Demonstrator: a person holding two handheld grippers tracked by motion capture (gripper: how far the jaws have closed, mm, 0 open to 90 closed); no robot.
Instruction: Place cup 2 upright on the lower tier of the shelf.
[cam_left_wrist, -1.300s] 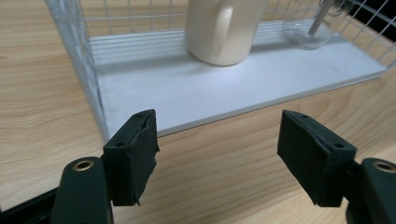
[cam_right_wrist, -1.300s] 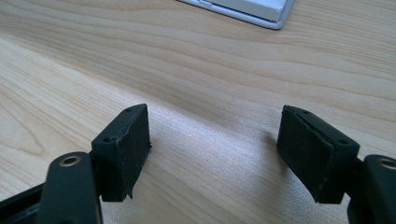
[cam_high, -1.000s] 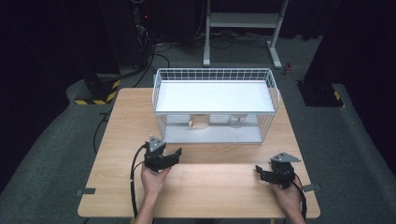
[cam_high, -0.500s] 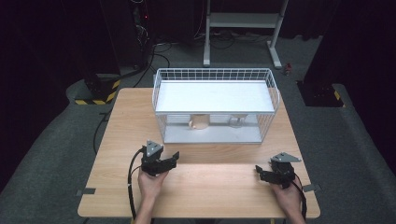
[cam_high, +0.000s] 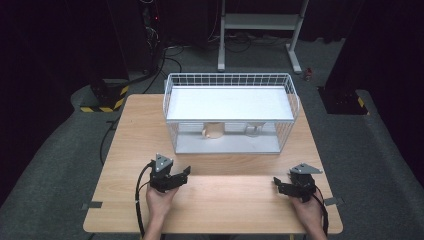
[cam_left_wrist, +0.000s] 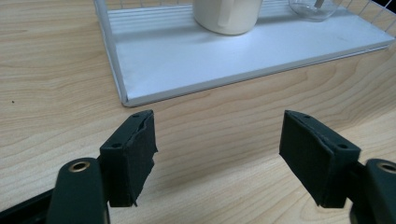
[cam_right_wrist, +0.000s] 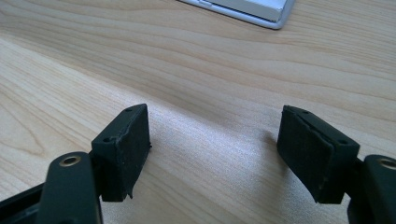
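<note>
Under rack shelf, at twelve o'clock from our left gripper (cam_left_wrist: 219, 154), stands cream mug (cam_left_wrist: 227, 15): rigid ceramic, glazed, slippery, breakable. We'd pinch body crosswise. Both grippers gape, empty; right gripper (cam_right_wrist: 215, 149) over bare table (cam_right_wrist: 196, 60).

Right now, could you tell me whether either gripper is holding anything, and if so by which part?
Nothing is held. The left gripper and the right gripper both stand open over the bare table, apart from the rack with its mug.
</note>
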